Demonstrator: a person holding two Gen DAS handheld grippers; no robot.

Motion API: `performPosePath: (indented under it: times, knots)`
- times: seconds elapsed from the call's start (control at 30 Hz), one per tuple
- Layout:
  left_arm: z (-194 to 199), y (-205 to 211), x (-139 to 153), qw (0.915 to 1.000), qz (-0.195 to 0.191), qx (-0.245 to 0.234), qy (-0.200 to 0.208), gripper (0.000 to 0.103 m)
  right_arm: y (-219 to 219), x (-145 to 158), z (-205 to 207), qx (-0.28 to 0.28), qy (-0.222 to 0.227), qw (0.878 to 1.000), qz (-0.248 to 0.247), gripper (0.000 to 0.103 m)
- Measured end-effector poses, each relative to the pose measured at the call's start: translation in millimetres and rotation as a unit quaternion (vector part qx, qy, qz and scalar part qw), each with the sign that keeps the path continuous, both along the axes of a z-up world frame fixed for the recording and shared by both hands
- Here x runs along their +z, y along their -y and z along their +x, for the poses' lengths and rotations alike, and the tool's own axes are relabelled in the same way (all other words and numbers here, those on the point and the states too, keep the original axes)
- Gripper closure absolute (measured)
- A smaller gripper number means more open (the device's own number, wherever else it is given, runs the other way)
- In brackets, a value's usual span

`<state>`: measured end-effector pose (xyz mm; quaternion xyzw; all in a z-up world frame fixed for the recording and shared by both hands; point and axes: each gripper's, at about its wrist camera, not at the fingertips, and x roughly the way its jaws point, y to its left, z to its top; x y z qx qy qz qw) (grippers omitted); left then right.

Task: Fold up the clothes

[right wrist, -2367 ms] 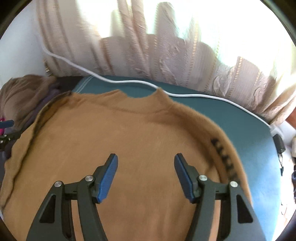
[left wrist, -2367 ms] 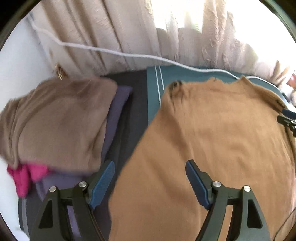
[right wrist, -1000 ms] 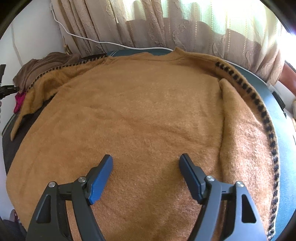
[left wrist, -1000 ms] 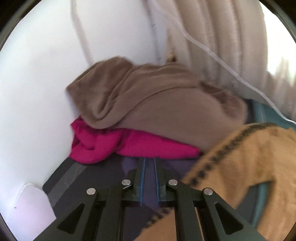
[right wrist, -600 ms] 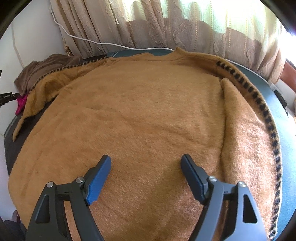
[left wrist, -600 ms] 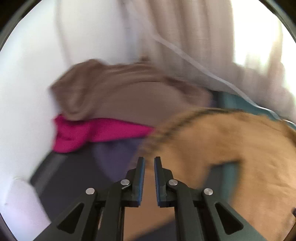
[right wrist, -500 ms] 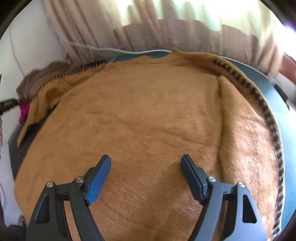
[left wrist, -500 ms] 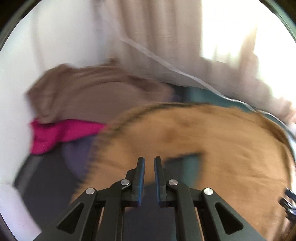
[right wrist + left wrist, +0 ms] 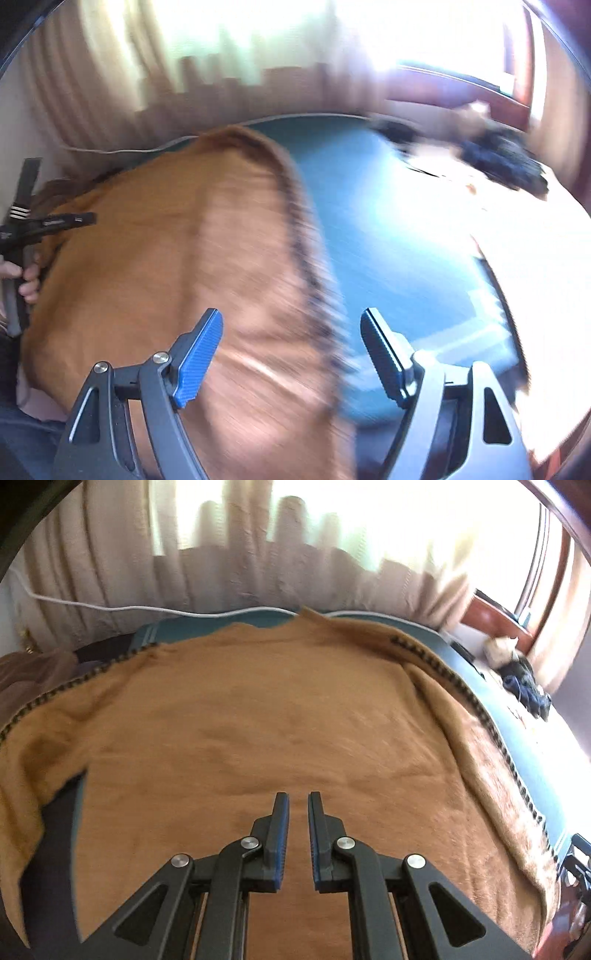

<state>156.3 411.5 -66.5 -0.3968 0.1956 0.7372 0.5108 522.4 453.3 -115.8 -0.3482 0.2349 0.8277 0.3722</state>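
A tan sweater [image 9: 258,720] with dark stitched edging lies spread flat on a teal mat [image 9: 517,720], neckline toward the curtain. Its left sleeve hangs off the mat's left side, and its right sleeve is folded in along the right edge. My left gripper [image 9: 297,801] hovers over the lower middle of the sweater, shut, with nothing showing between the blue pads. In the blurred right wrist view, my right gripper [image 9: 291,321] is open over the sweater's [image 9: 166,240] stitched right edge, with bare mat [image 9: 388,221] beyond it. The left gripper [image 9: 48,221] and a hand appear at far left.
A beige curtain [image 9: 258,572] and a white cable [image 9: 129,608] run along the back. A brown clothes pile [image 9: 22,672] sits at the far left. Dark small items [image 9: 524,686] lie at the back right near a wooden frame.
My left gripper swung right, from facing the clothes pile to over the sweater's middle, staying shut. My right gripper turned right toward the sweater's right edge, still open.
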Motion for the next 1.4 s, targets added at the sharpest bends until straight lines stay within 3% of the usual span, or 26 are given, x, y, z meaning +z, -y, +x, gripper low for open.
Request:
performPosePath:
  times: [0.03,0.1,0.17,0.27,0.37,0.4,0.53,0.63,0.7,0.83,0.93,1.17,1.2,1.23,1.3,1.33,1.37,1.4]
  knots:
    - [3,-2,-2,1.0,-0.002,-0.001,0.001,0.092,0,-2,17,-0.018,0.006,1.0,0.0,0.023]
    - [5,-2,-5,1.0,-0.005,0.002,0.003,0.092,4,-9,37,-0.036,0.009,0.999,-0.012,0.034]
    - [4,0,-8,0.9999,-0.009,0.01,0.006,0.092,10,-20,37,-0.026,0.01,0.999,-0.03,0.044]
    - [-2,3,-12,0.9995,-0.018,0.026,0.003,0.092,20,-25,21,-0.008,0.039,0.999,-0.002,0.049]
    - [-10,5,-14,0.999,-0.019,0.039,0.008,0.092,27,-23,8,0.017,0.035,0.999,0.0,0.086]
    - [-13,5,-14,0.9989,-0.019,0.042,0.01,0.092,29,-21,3,0.022,0.046,0.999,0.011,0.09]
    - [-23,4,-19,0.9982,-0.026,0.053,0.01,0.092,25,-6,-3,0.015,0.043,0.998,0.036,0.093]
    - [-31,4,-23,0.9976,-0.031,0.061,0.009,0.092,5,28,6,-0.035,0.035,0.993,0.105,0.094]
    - [-36,5,-24,0.9972,-0.035,0.067,0.004,0.092,-12,49,9,-0.082,0.057,0.981,0.163,0.094]
    - [-46,7,-28,0.9962,-0.043,0.076,-0.004,0.092,-56,71,13,-0.172,0.127,0.943,0.254,0.094]
    - [-55,8,-29,0.9955,-0.045,0.083,-0.004,0.092,-96,61,12,-0.193,0.16,0.939,0.237,0.094]
    - [-80,12,-30,0.9945,-0.048,0.093,0.0,0.092,-182,18,-2,-0.211,0.248,0.931,0.166,0.091]
    - [-85,12,-29,0.9944,-0.049,0.094,-0.001,0.092,-192,15,-4,-0.212,0.254,0.931,0.156,0.083]
    - [-89,12,-28,0.9941,-0.05,0.096,-0.003,0.092,-187,22,-8,-0.211,0.23,0.939,0.146,0.078]
    - [-100,9,-25,0.9931,-0.05,0.106,-0.004,0.092,-169,39,-17,-0.197,0.157,0.959,0.131,0.038]
    - [-106,6,-24,0.9925,-0.049,0.112,-0.002,0.092,-165,50,-28,-0.185,0.116,0.968,0.123,0.028]
    - [-112,3,-23,0.9919,-0.047,0.117,0.001,0.092,-159,62,-45,-0.159,0.073,0.978,0.113,0.02]
    - [-117,0,-22,0.9916,-0.045,0.122,0.004,0.092,-156,68,-64,-0.128,0.039,0.986,0.095,0.02]
